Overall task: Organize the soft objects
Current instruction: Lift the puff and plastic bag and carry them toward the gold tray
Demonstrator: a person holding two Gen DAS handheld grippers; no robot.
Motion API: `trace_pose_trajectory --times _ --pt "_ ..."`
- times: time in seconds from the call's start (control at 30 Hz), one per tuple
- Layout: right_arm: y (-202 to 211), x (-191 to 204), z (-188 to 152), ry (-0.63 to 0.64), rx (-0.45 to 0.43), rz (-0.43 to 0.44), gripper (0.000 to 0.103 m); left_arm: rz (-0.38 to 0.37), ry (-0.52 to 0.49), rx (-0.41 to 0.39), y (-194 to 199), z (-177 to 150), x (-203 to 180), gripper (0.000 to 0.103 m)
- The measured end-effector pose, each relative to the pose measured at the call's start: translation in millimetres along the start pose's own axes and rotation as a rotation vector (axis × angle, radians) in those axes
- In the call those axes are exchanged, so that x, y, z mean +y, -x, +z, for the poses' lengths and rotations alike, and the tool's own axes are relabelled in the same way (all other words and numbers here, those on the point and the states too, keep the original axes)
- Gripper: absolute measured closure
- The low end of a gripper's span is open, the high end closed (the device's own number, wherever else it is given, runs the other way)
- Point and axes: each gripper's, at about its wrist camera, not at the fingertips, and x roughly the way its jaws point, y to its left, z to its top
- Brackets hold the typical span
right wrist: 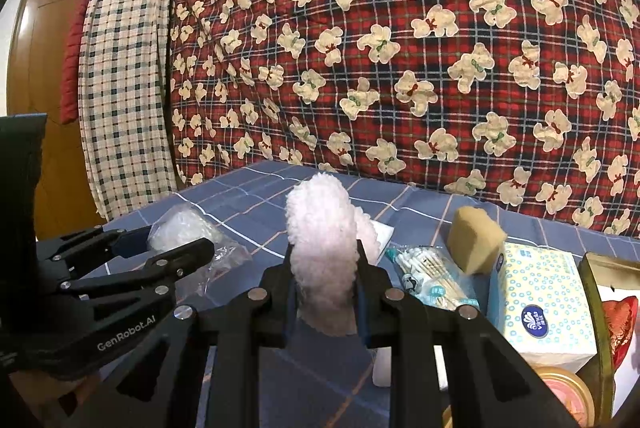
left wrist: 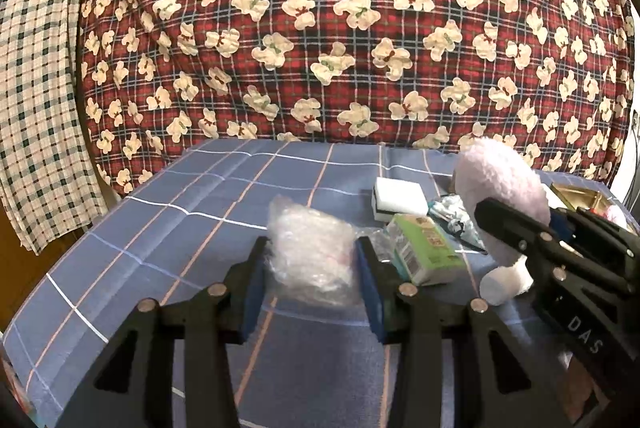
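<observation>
Red plaid bear-print quilt behind blue checked tablecloth; checked cloth hanging beside wooden door.

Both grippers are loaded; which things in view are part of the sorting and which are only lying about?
In the job:
- pink fluffy item, clamped in right gripper
- clear plastic bag, held in left gripper
- yellow sponge
- white sponge

Lying about:
- tissue pack
- cotton swabs
- green box

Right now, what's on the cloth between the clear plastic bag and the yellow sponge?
In the right wrist view, the fluffy pink item held in the right tool, then a cotton swab pack, lie between plastic bag and sponge.
</observation>
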Motion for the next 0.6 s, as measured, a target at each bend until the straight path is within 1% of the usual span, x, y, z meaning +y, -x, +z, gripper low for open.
trace_pose_trajectory --times 0.6 --pt "8.9 1.6 -0.1 0.007 -0.048 -0.004 0.078 0.005 0.001 -0.064 9.4 -2.4 2.0 0.061"
